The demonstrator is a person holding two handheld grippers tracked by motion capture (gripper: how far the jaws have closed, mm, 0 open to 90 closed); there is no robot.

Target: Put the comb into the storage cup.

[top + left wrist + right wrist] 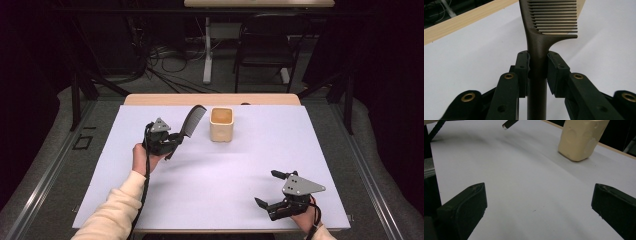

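Observation:
A dark comb (192, 122) is held up off the table, teeth end pointing toward a cream square cup (221, 124). My left gripper (172, 140) is shut on the comb's handle (537, 62), with the teeth (554, 17) above the jaws. The cup (580, 138) stands upright on the white sheet (225, 165), just right of the comb's tip. My right gripper (266, 188) rests near the table's front right, open with nothing between its fingers (464, 207).
The white sheet covers a wooden table (150, 99) whose back edge shows behind the cup. A chair (265, 50) and a desk leg (207, 50) stand on the floor beyond. Bare sheet lies between the two grippers.

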